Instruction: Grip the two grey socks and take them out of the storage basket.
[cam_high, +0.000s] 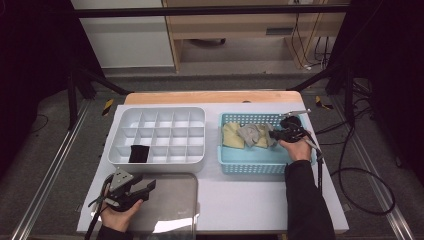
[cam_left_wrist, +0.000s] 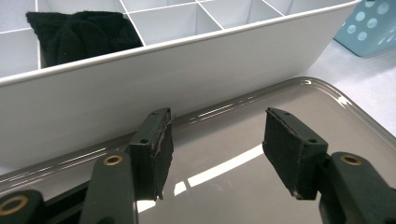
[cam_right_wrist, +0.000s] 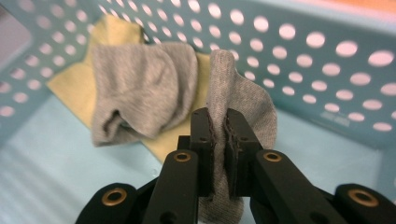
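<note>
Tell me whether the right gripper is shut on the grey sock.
Shut on it. The right gripper pinches a fold of the grey sock between its pads, inside the blue basket.

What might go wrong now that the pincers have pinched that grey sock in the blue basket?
1. The right gripper has its jaws shut on just a fold of the grey sock, so it could slip free when lifted.
2. The sock lies on a yellow cloth, which might drag along with it.
3. The perforated basket wall stands close behind, so the sock could catch on it on the way out.
</note>
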